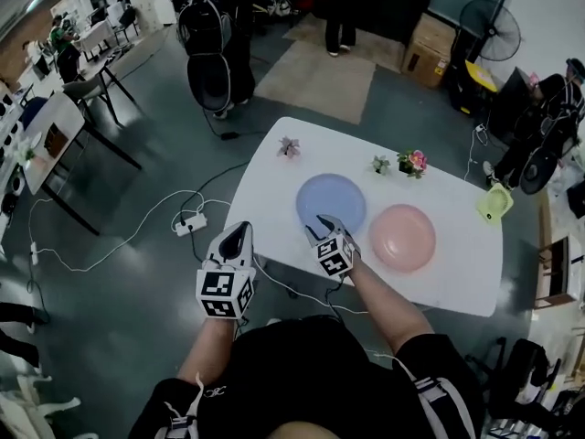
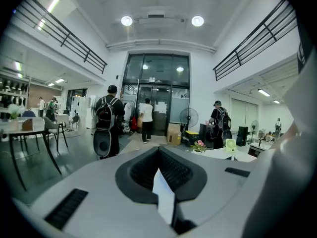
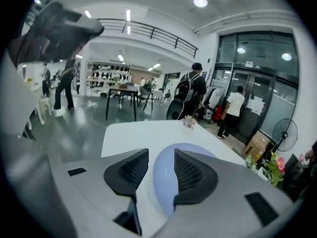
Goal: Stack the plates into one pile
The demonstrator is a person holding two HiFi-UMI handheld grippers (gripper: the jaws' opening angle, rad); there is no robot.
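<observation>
Centrally, two round, smooth, shallow plates lie apart on the rounded white table (image 1: 457,273): blue plate (image 1: 331,201) left, pink plate (image 1: 402,237) right. The right gripper (image 1: 322,224) is spread at the blue plate's near rim. The left gripper (image 1: 238,234), lower left, is pressed together.

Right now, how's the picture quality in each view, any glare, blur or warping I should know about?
Head view: strong fisheye bend, yet the blue plate and pink plate look sharp on the bright white table. Left gripper view: two ceiling lights flare, corners go black. Right gripper view: the blue plate looks soft up close, the room curves around it.
</observation>
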